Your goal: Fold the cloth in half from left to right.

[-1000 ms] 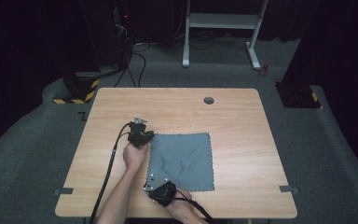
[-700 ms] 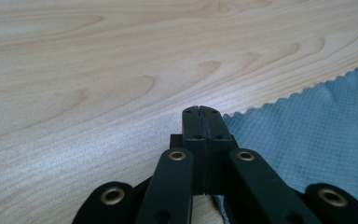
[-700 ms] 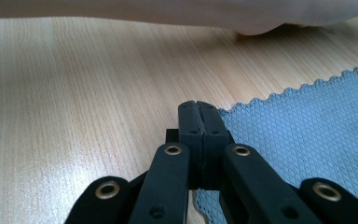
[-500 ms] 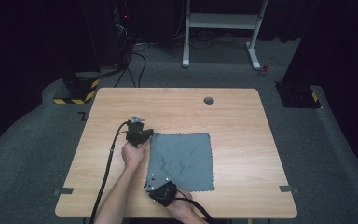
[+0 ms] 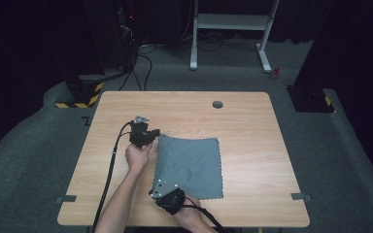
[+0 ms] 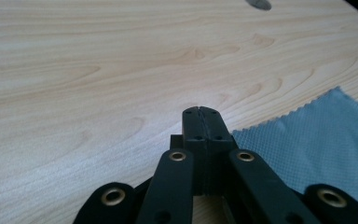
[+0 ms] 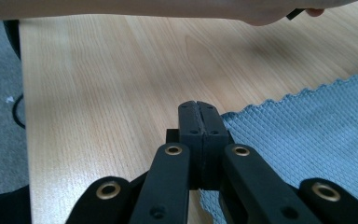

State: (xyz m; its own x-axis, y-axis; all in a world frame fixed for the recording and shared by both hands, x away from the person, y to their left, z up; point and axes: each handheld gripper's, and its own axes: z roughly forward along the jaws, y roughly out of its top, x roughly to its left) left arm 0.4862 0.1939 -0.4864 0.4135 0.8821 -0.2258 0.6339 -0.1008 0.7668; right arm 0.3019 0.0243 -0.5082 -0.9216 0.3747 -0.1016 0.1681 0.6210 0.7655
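A grey cloth (image 5: 189,162) with zigzag edges lies flat on the wooden table (image 5: 252,126). My left gripper (image 5: 153,134) sits low at the cloth's far left corner, jaws shut. In the left gripper view its tips (image 6: 199,112) meet over bare wood, and the cloth (image 6: 317,140) reaches their right side. My right gripper (image 5: 156,188) is at the cloth's near left corner, also shut. In the right gripper view its tips (image 7: 198,106) are together, with the cloth (image 7: 307,126) running up to them from the right. No cloth shows between either pair of tips.
A round cable hole (image 5: 217,104) lies near the table's far edge. The left forearm (image 7: 168,7) crosses the top of the right gripper view. A white desk frame (image 5: 233,22) and cables stand on the dark floor beyond. Black cables trail off the near edge.
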